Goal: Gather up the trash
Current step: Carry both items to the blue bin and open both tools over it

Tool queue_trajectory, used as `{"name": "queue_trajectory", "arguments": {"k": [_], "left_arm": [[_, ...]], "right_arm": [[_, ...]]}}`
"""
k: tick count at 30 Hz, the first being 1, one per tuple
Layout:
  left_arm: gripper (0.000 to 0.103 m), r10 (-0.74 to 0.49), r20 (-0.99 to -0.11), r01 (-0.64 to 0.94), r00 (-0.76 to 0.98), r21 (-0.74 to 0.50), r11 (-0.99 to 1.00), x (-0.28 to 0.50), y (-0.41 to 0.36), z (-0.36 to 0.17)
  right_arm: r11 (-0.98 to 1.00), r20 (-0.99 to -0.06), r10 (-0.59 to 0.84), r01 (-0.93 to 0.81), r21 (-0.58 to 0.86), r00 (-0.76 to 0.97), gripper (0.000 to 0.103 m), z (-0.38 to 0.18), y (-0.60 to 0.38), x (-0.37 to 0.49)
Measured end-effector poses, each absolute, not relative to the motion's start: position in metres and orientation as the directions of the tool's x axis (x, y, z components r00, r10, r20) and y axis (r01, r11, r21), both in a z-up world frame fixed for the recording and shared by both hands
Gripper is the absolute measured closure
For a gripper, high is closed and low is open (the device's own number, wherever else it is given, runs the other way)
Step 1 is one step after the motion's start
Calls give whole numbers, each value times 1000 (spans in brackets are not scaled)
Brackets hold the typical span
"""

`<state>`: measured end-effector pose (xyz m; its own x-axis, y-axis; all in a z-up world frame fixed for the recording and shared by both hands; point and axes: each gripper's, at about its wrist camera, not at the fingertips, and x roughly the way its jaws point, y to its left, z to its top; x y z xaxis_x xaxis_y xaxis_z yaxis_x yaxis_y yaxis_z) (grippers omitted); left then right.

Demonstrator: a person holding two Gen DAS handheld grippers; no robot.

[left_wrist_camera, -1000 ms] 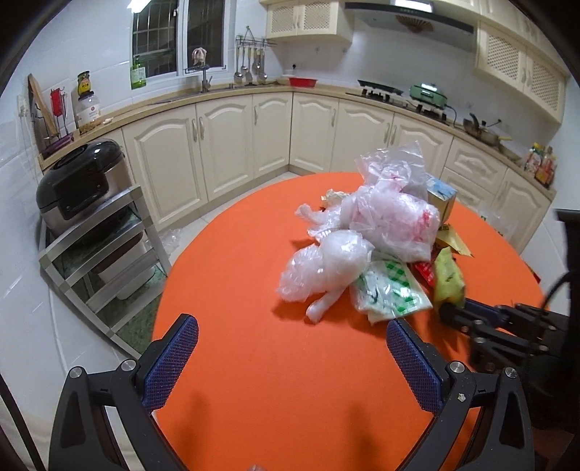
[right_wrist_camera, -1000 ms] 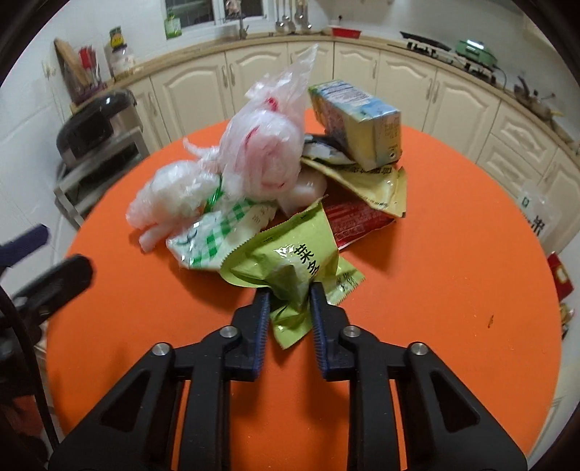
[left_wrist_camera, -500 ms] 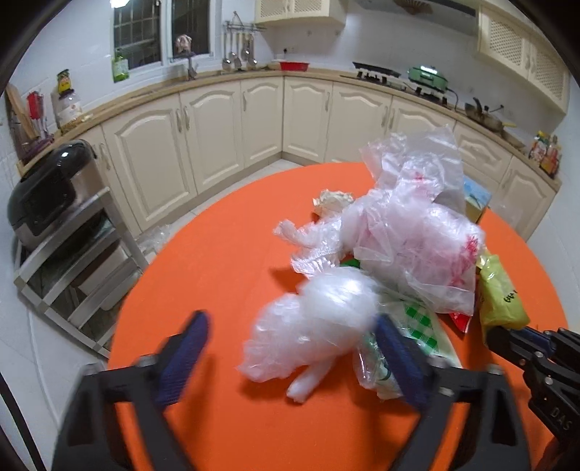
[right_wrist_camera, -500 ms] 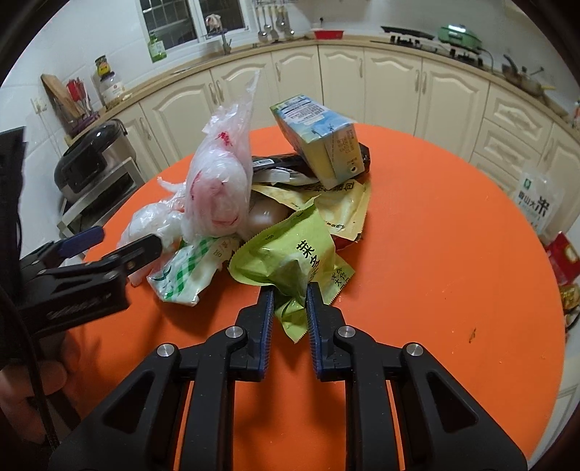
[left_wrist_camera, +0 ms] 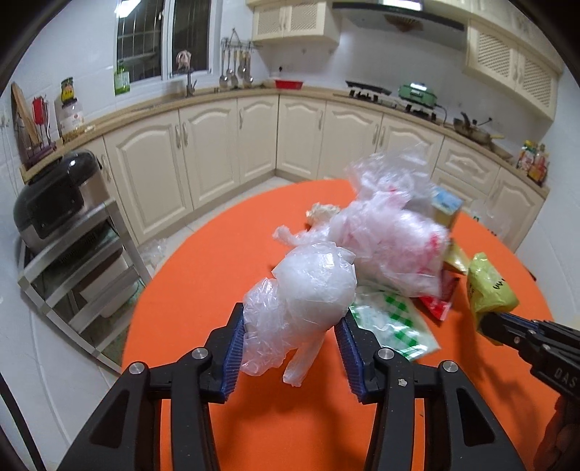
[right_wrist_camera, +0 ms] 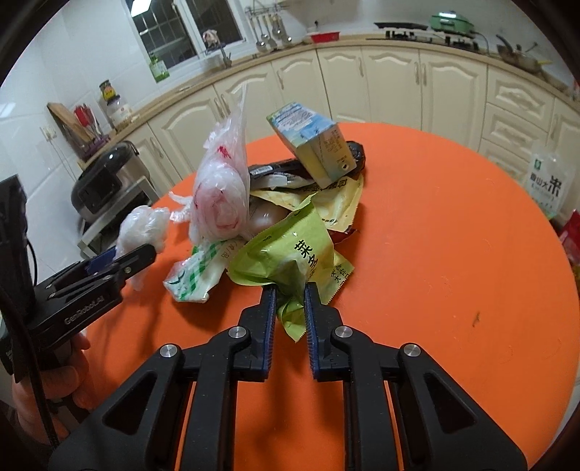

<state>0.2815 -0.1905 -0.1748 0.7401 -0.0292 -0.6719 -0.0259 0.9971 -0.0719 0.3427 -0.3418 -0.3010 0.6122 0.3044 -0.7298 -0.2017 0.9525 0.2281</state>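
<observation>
Gripping green wrapper (right_wrist_camera: 290, 253), right tongs (right_wrist_camera: 289, 290)

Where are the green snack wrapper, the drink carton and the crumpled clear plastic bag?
green snack wrapper (right_wrist_camera: 290, 253), right wrist view, printed front.
drink carton (right_wrist_camera: 319, 145), right wrist view, side panel.
crumpled clear plastic bag (left_wrist_camera: 308, 290), left wrist view, bulging middle.

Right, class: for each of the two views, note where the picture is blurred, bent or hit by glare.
Left wrist view: the green-checked packet and pink-printed plastic bag are motion-smeared, while the left gripper stays sharp. Right wrist view: crisp throughout, a ceiling light reflected in the window. Both: fisheye bends the cream cabinets.
</observation>
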Motion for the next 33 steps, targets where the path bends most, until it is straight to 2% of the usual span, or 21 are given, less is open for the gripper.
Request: {"name": "queue_trajectory", "arguments": {"k": [16,28,33], "left_arm": [[59,-120,-568,98,814,-69,993,182,-219,-143],[59,-198,-426,198,883,-45,979,104,-256,-103],[59,-274,-388,283,880,-36,958,80,-284,-96]], "right_arm": [[954,-611,293,-184,236,735,89,-241,-367,272],[965,-438,232,-150,214,869,89,-165,-407,194],[972,-389,173,-94,215,905,89,-148,-435,160]]}}
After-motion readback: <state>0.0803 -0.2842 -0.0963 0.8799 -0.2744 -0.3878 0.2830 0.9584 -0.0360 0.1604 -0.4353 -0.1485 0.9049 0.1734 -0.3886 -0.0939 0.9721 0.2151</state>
